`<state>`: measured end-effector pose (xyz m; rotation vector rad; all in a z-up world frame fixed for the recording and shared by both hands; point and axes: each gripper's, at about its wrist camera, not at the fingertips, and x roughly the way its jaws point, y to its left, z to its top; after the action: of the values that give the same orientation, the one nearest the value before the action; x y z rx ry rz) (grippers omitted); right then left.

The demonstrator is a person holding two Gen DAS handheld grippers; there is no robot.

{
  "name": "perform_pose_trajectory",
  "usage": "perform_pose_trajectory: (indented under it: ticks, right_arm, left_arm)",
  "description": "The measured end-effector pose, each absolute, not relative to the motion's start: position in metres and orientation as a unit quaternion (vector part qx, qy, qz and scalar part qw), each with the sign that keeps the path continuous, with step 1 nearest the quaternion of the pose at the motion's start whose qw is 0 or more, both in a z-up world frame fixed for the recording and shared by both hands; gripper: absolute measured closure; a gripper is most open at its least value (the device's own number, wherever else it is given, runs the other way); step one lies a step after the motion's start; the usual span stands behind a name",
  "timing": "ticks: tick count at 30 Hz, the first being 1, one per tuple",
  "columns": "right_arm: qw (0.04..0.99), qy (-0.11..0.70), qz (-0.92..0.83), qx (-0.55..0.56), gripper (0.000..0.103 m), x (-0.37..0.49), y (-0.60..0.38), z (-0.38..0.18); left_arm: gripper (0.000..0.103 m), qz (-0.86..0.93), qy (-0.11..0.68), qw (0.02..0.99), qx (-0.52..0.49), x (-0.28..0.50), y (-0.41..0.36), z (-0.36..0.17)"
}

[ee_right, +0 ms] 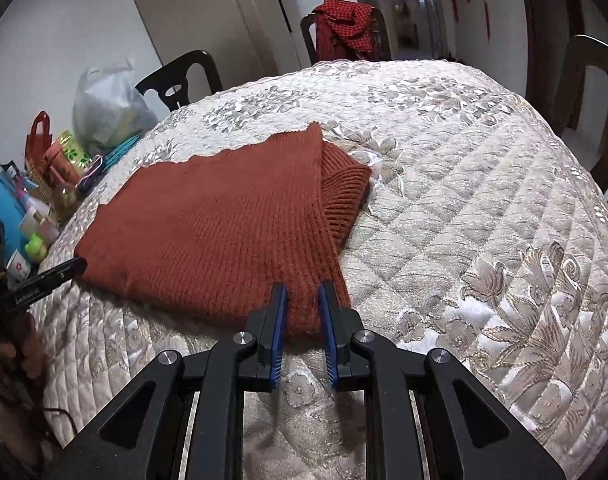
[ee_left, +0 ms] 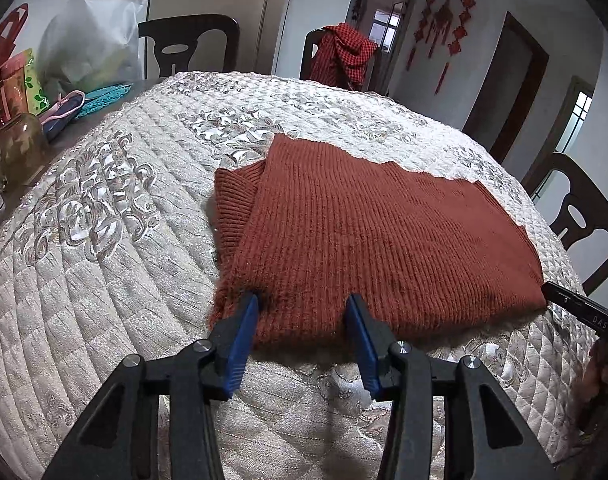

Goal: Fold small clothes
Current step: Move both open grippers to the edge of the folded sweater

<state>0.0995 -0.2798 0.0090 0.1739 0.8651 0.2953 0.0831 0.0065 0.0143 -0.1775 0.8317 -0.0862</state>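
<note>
quilted table (ee_left: 103, 240): both jaws astride sweater (ee_left: 364, 232) hem (unpinched)

— From where do we look on the left?
— Low over the worktop's (ee_left: 103, 240) near edge, angled down along the left claw (ee_left: 304, 300), close to the sweater (ee_left: 364, 232).
— And on the right?
— Likewise, along the right claw (ee_right: 302, 286). We share the sweater (ee_right: 223, 232) and the draped chair (ee_left: 344, 56).
</note>
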Motion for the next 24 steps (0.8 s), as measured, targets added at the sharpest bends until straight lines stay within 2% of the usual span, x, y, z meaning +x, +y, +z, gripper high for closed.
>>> perform_pose_trajectory:
  ticks: [12,24]
  right_arm:
    - [0.899,0.417,0.124,0.045,0.086,0.098,-0.268,0.011]
    - [0.897,0.413,0.141,0.073,0.085,0.095,-0.278,0.015]
  left_arm:
    - [0.055,-0.032,0.407,0.91,-0.068,0.088,0.007,0.016]
    - [0.055,-0.017,0.402,0.913,-0.061,0.078,0.007,0.022]
